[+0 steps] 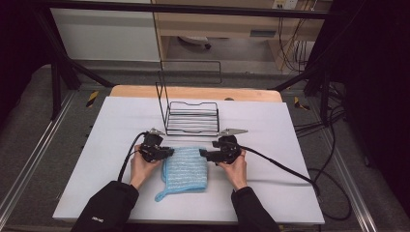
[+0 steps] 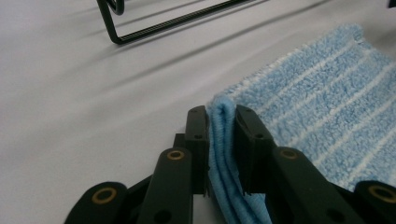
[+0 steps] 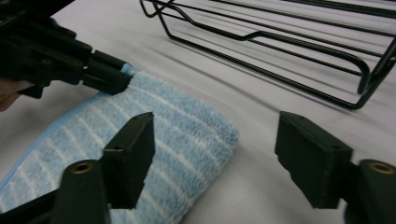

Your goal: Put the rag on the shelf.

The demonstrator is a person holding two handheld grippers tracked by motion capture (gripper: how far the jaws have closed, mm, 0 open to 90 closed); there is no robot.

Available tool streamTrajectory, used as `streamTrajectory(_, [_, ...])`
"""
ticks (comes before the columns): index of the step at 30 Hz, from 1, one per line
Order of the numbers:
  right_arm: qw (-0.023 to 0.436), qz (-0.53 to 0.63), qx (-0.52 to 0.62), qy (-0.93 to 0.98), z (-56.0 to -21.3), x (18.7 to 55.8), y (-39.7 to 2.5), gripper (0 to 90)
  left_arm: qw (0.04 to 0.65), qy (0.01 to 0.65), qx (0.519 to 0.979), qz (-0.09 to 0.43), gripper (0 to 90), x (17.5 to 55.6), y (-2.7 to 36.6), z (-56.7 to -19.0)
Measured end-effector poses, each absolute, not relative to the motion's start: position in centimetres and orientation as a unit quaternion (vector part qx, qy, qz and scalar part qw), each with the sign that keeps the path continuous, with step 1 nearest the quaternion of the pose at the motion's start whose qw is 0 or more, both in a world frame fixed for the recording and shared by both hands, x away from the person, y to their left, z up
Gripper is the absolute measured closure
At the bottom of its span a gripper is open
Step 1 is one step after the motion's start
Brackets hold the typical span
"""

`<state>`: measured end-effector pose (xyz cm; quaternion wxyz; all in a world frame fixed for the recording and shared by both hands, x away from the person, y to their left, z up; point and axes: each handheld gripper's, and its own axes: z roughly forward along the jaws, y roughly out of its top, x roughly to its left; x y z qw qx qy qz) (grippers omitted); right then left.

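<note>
Left gripper [image 2: 220,135] is pinching the blue cloth's [image 1: 184,170] doubled edge, anchoring it, I'm guessing; right gripper [image 3: 215,158] is gaping wide, holding nothing, beside the folded corner near the wire rack [image 1: 192,118].

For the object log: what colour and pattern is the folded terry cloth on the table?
Light blue terry cloth with thin white stripes, clearest in the right gripper view.

Black sleeves [image 1: 106,208], black cabled hand-held grippers.

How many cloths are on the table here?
1. A folded blue striped cloth lies in front of the wire rack, between the tools; the left tool pinches its corner.
</note>
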<state>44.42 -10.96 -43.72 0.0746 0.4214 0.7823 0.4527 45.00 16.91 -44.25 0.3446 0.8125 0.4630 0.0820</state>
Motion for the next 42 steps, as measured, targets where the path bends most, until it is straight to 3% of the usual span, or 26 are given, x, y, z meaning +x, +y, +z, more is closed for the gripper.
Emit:
streamTrajectory(13, [0.042,0.432,0.433,0.790,-45.7,45.6,-10.3,63.9,0.348,0.458,0.814,0.086,75.3,45.0,16.9,-44.3])
streamTrajectory(23, [0.010,0.429,0.447,0.785,-45.8,45.7,-10.2,76.7,0.350,0.458,0.813,0.086,75.3,44.9,17.0,-44.4])
streamTrajectory(42, [0.002,0.443,0.449,0.776,-44.0,45.1,-10.8,81.4,0.389,0.466,0.792,0.064,79.4,44.4,18.0,-43.1])
